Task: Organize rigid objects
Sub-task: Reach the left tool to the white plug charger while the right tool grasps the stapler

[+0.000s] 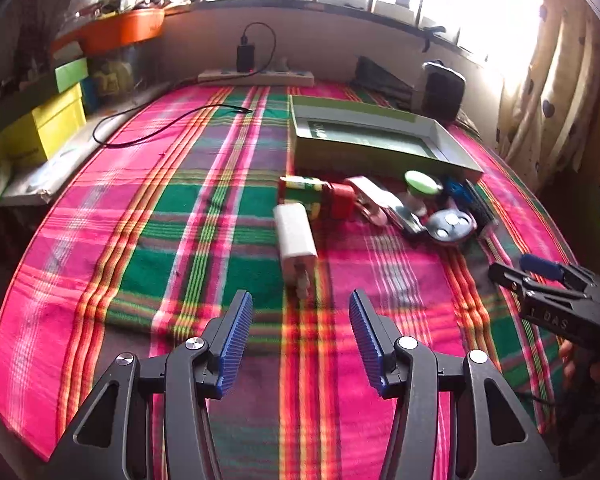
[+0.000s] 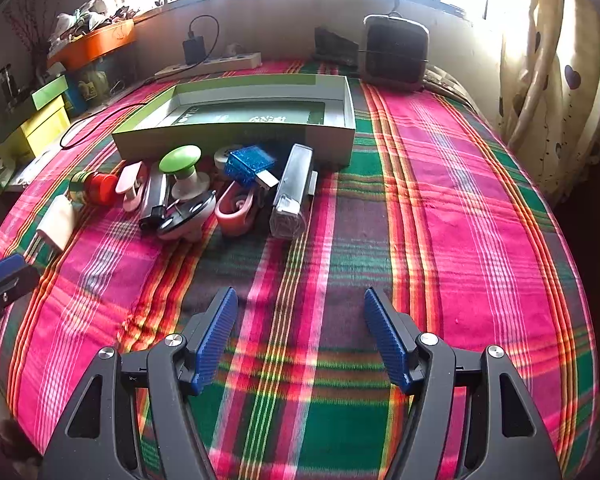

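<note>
My left gripper (image 1: 300,300) is open above the plaid cloth, and a white charger (image 1: 296,240) lies just ahead between its fingers' lines. Behind it is a row of small items: a green tin with a red cap (image 1: 320,196), a pink clip (image 1: 368,196), a green knob (image 1: 422,184) and a round silver disc (image 1: 450,226). An open green box (image 1: 380,156) sits behind them. My right gripper (image 2: 300,296) is open and empty, well short of a silver bar (image 2: 292,196), a blue glitter box (image 2: 248,164) and the green box (image 2: 236,136).
A power strip (image 1: 256,77) with a plugged adapter lies along the far wall, and a black cable (image 1: 160,124) trails over the cloth. A dark speaker (image 2: 396,52) stands at the back right. Stacked boxes (image 1: 44,128) line the left, a curtain (image 2: 560,60) the right.
</note>
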A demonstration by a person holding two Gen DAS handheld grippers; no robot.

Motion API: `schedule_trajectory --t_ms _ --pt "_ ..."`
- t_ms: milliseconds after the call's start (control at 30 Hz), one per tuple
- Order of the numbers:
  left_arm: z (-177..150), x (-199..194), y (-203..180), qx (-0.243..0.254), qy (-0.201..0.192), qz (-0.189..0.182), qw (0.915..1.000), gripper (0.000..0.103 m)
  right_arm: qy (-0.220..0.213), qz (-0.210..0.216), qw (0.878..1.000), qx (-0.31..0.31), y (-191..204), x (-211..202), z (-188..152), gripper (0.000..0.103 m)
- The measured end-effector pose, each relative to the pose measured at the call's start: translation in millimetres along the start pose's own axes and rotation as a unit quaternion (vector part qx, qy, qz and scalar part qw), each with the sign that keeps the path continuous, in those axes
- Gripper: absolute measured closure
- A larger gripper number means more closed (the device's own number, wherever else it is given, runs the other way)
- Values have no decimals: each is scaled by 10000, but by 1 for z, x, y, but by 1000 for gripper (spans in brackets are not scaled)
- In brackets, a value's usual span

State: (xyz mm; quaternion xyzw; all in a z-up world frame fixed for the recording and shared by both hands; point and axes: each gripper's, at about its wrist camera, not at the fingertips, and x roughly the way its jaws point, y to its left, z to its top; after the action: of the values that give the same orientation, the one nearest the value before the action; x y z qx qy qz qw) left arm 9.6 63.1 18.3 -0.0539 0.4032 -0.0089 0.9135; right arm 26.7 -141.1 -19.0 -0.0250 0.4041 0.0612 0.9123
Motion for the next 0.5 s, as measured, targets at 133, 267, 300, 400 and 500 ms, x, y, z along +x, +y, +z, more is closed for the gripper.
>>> schedule_trajectory --t_ms 133,267,300,400,500 --pt "10 10 5 -60 75 -28 10000 53 108 34 9999 30 0 4 7 36" --pt "16 20 9 -62 157 3 9999 53 154 1 9999 17 -2 10 14 36" --pt "18 22 10 -55 159 26 9999 53 164 -7 9999 28 -3 12 16 36" --pt "22 29 12 -39 226 24 9997 53 170 -20 9998 65 -6 16 21 36" --pt "26 35 16 -84 293 96 9995 53 187 -41 9998 106 -10 21 28 36"
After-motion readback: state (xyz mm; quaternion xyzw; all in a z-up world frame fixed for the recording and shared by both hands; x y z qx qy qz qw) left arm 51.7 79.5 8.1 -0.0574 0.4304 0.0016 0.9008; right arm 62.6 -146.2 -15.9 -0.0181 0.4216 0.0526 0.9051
